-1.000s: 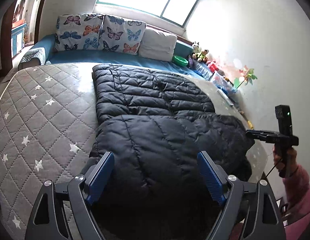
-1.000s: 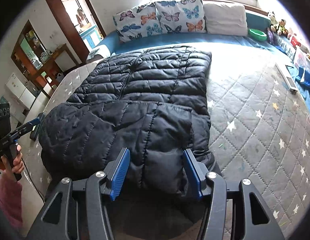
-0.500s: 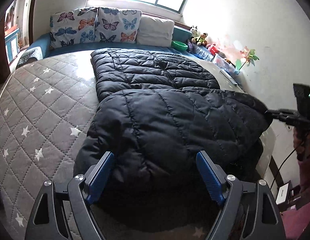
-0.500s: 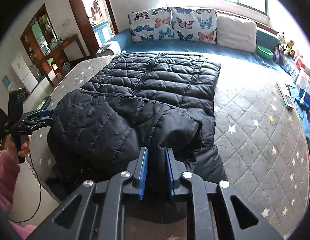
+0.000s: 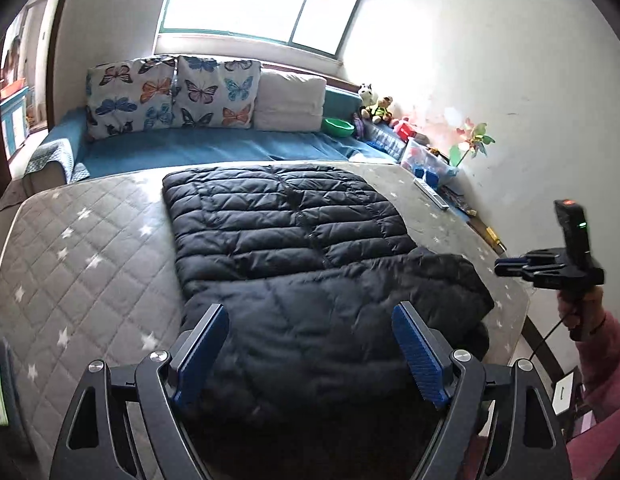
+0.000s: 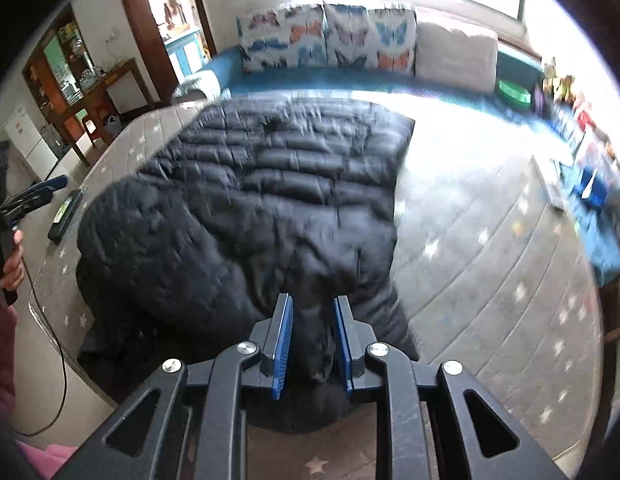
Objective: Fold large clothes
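since the right gripper (image 6: 309, 338) is clamped on a bunched fold of the black jacket (image 5: 310, 264) at its near edge, the fold will go best if that pinch carries up and over toward twelve o'clock in one smooth arc, laying the near part flat on the far part with edges matched. the left gripper (image 5: 310, 354) hangs above the near hem with its jaws spread wide and nothing between them; it would do well to take the opposite corner so both sides travel together and the padding does not twist. the jacket lies across the middle of the grey starred mattress (image 5: 89, 248), near part already doubled and puffy. at twelve o'clock sit butterfly pillows (image 5: 169, 98) and a white pillow (image 5: 289, 100), well apart. toys and boxes (image 5: 414, 148) line the two o'clock edge, near the jacket's far corner, and could be brushed. a dark flat device (image 6: 65, 216) lies at nine o'clock in the right view, just beside the jacket.
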`<state>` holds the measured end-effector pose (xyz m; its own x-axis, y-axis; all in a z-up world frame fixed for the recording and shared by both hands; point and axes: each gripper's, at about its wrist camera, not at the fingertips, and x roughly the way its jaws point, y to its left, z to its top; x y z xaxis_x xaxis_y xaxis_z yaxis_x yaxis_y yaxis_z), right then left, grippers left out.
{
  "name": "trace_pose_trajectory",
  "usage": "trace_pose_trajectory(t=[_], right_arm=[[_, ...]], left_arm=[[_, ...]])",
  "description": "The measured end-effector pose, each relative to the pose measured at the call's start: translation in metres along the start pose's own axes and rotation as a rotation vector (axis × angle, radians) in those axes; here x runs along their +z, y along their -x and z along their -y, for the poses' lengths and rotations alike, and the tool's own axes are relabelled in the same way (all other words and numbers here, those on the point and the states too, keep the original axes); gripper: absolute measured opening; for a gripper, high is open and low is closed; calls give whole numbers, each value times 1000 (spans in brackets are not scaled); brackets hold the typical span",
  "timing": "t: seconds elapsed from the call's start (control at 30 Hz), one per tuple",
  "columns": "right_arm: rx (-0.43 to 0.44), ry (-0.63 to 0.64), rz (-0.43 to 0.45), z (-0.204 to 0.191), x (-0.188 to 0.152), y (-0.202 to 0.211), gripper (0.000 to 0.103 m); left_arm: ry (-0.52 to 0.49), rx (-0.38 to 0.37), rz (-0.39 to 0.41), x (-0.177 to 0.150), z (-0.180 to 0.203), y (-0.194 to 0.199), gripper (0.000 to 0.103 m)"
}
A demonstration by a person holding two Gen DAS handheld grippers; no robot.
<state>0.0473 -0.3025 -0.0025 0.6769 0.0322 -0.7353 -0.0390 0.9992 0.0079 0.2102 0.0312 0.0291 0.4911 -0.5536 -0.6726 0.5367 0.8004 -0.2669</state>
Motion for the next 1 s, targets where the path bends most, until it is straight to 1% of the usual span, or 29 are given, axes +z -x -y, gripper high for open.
trace_pose_trajectory(t=[0.07, 0.17, 0.23, 0.3, 0.4, 0.53, 0.6, 0.63, 0.77, 0.83, 1.0], right_arm=[[13, 26, 26, -9, 9, 2, 23], [40, 67, 29, -24, 23, -14, 23], [47, 96, 9, -33, 29, -31, 23], [33, 117, -4, -38, 31, -45, 23], [16, 116, -54, -36, 29, -69, 23], [9, 68, -121, -20, 16, -95, 23], [45, 24, -142, -11, 9, -103, 23], [64, 14, -147, -7, 7, -107, 23], [88, 5, -145, -3, 0, -115, 23], [87, 11, -146, -4, -1, -115, 23], [66, 37, -165, -8, 4, -114, 23]], left_arm=[[-11, 1, -23, 9, 4, -15, 89], [-21, 4, -66, 15, 8, -39, 89], [-31, 30, -88, 14, 8, -55, 89], [-16, 21, -120, 9, 4, -69, 89], [3, 17, -158, -6, -4, -87, 89], [-2, 9, -155, -21, -12, -97, 89], [-1, 5, -164, -25, -14, -102, 89], [-4, 7, -167, -27, -15, -106, 89], [-42, 39, -169, -39, -13, -119, 90], [-62, 51, -165, -43, -11, -120, 90], [-49, 59, -185, -43, -12, -123, 90]])
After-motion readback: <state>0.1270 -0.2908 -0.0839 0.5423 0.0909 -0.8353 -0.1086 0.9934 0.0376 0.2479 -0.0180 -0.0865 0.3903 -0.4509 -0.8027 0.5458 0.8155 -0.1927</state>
